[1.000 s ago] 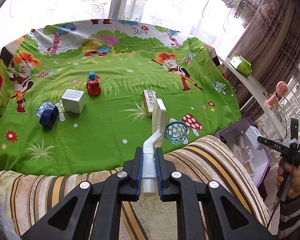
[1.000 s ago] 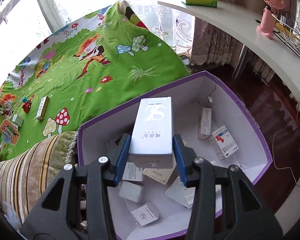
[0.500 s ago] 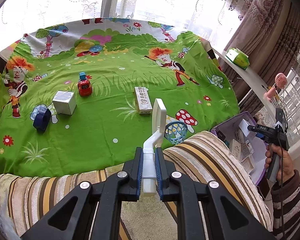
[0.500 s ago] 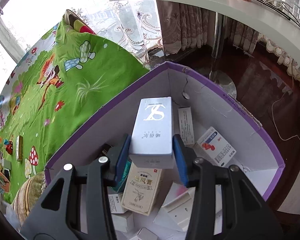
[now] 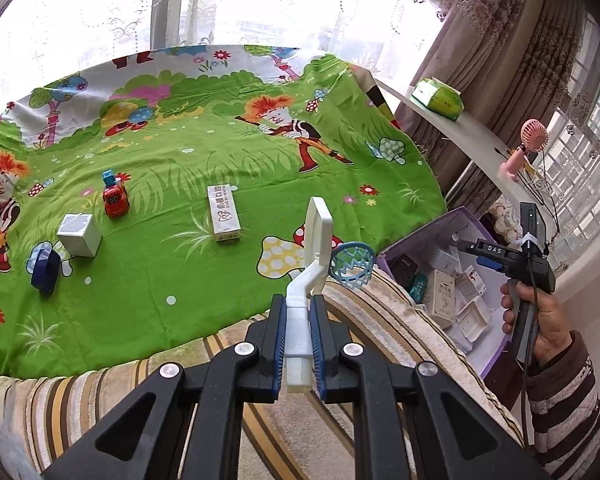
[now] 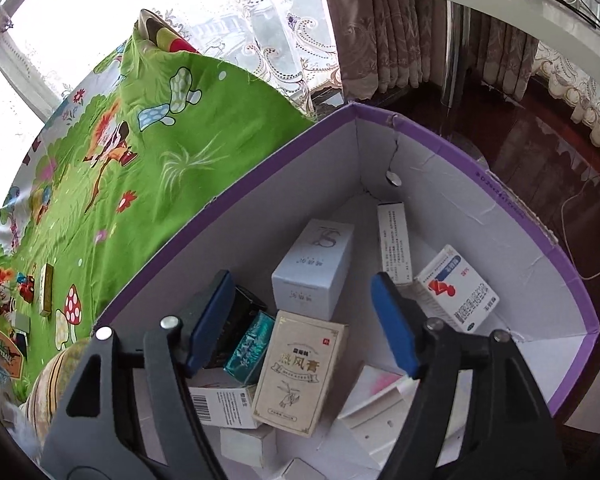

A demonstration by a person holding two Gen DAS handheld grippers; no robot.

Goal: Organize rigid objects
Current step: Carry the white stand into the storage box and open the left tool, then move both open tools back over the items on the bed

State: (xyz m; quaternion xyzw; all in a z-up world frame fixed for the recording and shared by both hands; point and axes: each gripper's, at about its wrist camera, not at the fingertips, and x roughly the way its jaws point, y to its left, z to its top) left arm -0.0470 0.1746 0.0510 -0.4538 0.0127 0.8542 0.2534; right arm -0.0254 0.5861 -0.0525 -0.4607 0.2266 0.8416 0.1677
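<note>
Jaws: left clamps white toy hoop (image 5: 315, 240); right spread wide over pale box (image 6: 314, 268).

Bright daylight blows out the windows (image 5: 260, 4); fisheye edges curve darkly.

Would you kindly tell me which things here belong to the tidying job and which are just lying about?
Belong: toy hoop in the left gripper; purple box; white carton under the open right gripper; toy car; long carton.

Lying about: pink fan; tissue pack.
</note>
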